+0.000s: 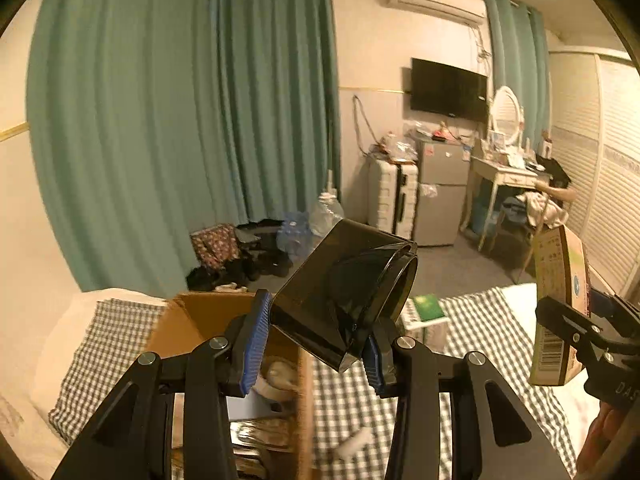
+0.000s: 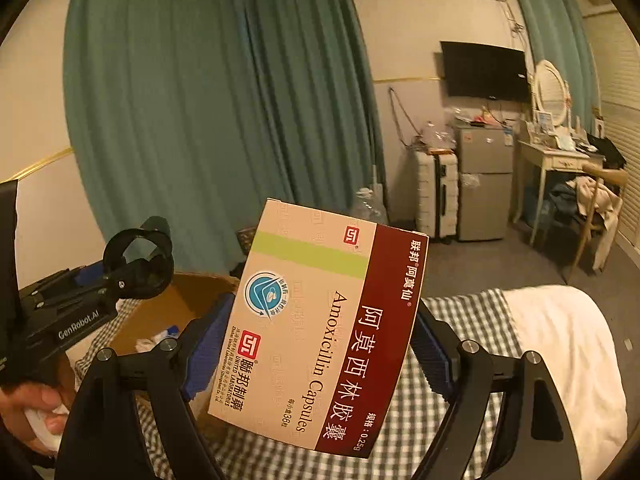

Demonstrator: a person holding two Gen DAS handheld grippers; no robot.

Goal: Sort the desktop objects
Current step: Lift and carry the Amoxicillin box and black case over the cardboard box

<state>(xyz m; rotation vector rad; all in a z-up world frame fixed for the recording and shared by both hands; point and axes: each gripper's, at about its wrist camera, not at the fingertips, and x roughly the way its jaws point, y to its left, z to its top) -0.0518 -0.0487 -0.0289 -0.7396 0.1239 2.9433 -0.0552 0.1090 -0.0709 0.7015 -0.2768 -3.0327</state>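
Note:
My left gripper (image 1: 316,340) is shut on a black plastic nozzle-shaped part (image 1: 348,292) and holds it in the air above an open cardboard box (image 1: 200,316) on the checked bedspread. The part also shows in the right wrist view (image 2: 138,264). My right gripper (image 2: 320,344) is shut on a medicine box marked Amoxicillin Capsules (image 2: 320,324), held up over the bed, right of the cardboard box (image 2: 160,316). In the left wrist view the medicine box (image 1: 560,308) is at the far right.
The cardboard box holds white and blue items (image 2: 160,336). A green booklet (image 1: 428,308) lies on a white box on the checked bedspread (image 1: 480,332). A white duvet (image 2: 568,344) lies to the right. Beyond are curtains, a suitcase, a small fridge and a dressing table.

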